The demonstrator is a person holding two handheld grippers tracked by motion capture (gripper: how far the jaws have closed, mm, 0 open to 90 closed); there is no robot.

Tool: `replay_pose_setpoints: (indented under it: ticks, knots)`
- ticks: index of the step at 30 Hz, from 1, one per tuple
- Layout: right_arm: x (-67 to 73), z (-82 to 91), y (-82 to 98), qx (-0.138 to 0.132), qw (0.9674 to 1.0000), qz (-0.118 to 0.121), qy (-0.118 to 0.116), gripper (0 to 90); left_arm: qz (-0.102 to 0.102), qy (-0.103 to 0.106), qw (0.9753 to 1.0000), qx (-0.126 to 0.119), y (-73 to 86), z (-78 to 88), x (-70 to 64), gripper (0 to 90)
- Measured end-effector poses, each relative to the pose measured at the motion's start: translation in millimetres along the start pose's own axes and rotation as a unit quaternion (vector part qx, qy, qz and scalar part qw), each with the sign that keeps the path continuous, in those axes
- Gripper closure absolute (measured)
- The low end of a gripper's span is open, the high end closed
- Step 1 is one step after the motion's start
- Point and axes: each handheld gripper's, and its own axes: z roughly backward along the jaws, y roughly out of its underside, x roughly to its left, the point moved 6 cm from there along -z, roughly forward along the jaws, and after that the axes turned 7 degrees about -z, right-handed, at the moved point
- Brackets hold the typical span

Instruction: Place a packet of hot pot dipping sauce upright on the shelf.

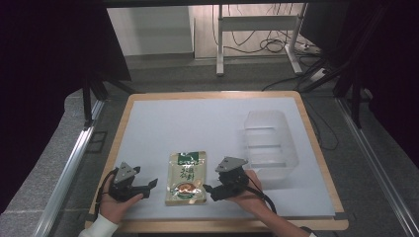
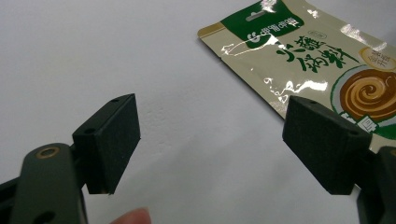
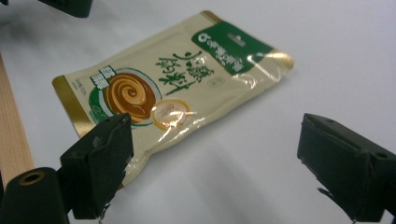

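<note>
we judge the step a pickup of the pouch [image 1: 186,177] | left gripper [image 1: 148,186] and right gripper [image 1: 208,188] flank it, jaws spread, empty | we'd pinch a flat edge squarely; the clear bin [image 1: 269,143] looks the likely target

- The desk [image 1: 316,148] had a light wooden rim and a pale grey-white mat covering nearly its whole top.
- A flat pouch [image 1: 186,177], beige with green print and a brown swirl picture, lay on the mat near the front edge, about midway across.
- A clear plastic bin [image 1: 269,143] stood on the mat to the right, farther back than the pouch and apart from it.
- The desk stood on a grey floor [image 1: 163,74].
</note>
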Motion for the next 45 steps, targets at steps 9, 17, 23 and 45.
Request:
replay_pose_setpoints:
  ticks: [9, 17, 23, 45]
  knots:
    - [-2.0, 7.9, -4.3, -0.005, 1.0000, 0.002, -0.003, 15.3, -0.001, -0.001, 1.0000, -0.001, -0.3, 2.0, -1.8, 19.0]
    - [-2.0, 5.3, -4.3, 0.002, 1.0000, 0.003, -0.006, 15.3, 0.003, -0.001, 1.0000, 0.002, 1.0, 0.9, 0.0, 19.0]
    - [-2.5, 9.2, -9.1, -0.001, 0.9999, 0.000, -0.011, 14.8, 0.009, 0.006, 0.9999, -0.001, -0.1, 1.2, -1.8, 19.0]
    - [-6.4, 19.0, -72.0, 0.020, 0.9974, 0.054, -0.043, 16.8, 0.006, 0.009, 0.9999, 0.001, 0.0, 0.5, -2.5, 19.0]
